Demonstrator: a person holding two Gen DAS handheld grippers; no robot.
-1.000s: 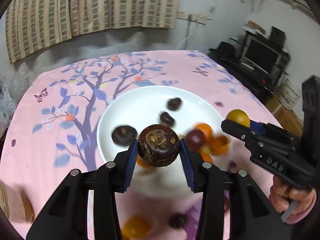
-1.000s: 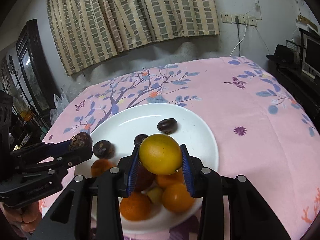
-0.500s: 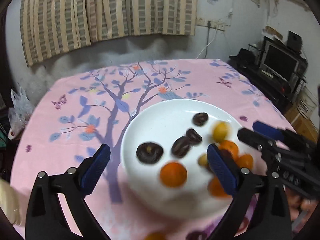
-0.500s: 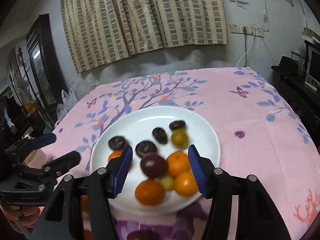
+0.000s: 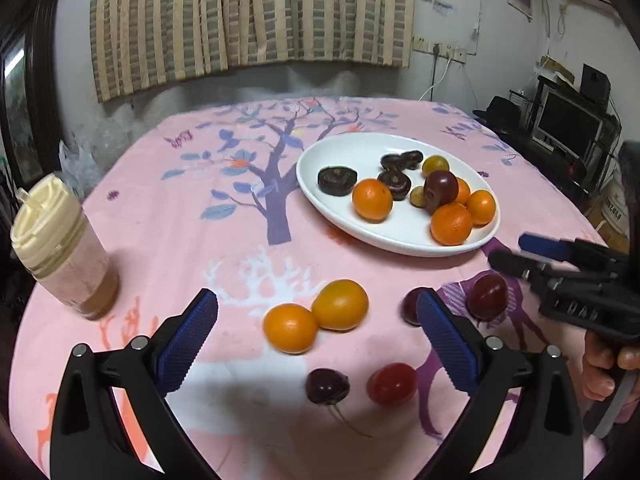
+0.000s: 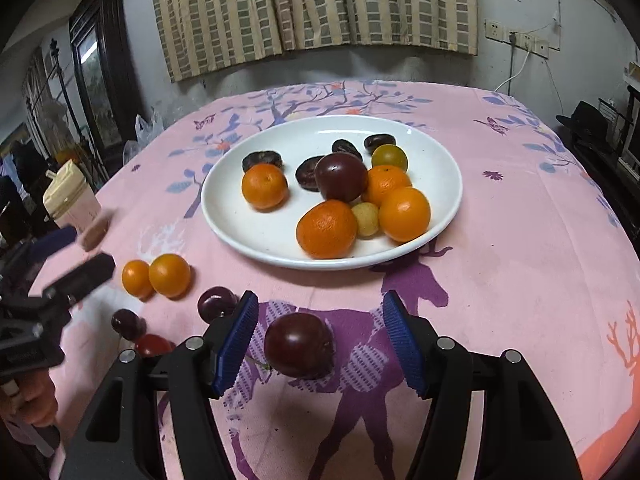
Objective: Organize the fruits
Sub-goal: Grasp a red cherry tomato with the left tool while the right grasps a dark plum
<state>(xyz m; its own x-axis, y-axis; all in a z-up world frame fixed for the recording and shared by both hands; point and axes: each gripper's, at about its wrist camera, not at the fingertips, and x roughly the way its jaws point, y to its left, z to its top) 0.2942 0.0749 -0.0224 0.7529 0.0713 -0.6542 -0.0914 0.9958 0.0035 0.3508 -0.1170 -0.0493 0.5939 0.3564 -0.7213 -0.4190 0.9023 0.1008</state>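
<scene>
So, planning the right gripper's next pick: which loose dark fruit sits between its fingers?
The dark plum on the purple deer print; the other dark fruits lie farther left.

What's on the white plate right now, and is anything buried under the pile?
The white plate holds four oranges, a dark plum, a yellow-green fruit, a pale small fruit and four dark wrinkled pieces. Anything beneath the clustered fruit is covered.

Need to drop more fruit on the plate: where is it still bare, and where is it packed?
The white plate is bare along its left rim and the far edge beyond the dark fruits. Its right-front is crowded with oranges.
</scene>
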